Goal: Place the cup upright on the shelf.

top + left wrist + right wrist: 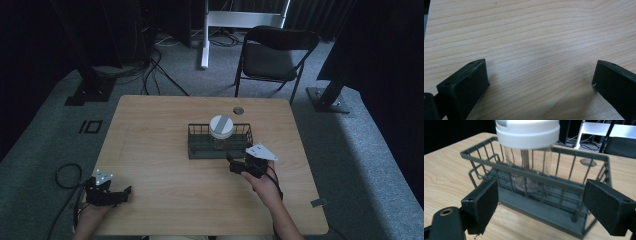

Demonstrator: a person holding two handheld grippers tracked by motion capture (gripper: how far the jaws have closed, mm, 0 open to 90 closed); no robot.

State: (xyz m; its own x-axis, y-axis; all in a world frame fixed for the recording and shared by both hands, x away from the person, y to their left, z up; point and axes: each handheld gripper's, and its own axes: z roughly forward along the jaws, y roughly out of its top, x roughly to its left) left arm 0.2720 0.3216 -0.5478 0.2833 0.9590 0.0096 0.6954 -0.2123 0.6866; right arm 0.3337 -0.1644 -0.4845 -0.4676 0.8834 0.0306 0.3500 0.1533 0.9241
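Here, my right gripper (239,165) with jaws spread just before the wire basket (584,157), white-lidded glass jar (529,135) standing inside it mid-table, my left gripper (116,192) spread over bare table (529,32).

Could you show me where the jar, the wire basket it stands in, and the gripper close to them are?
jar (221,126), high view, on its white lid.
wire basket (200,150), high view, on its bare floor left of the jar.
right gripper (234,165), high view, between its open jaw tips.
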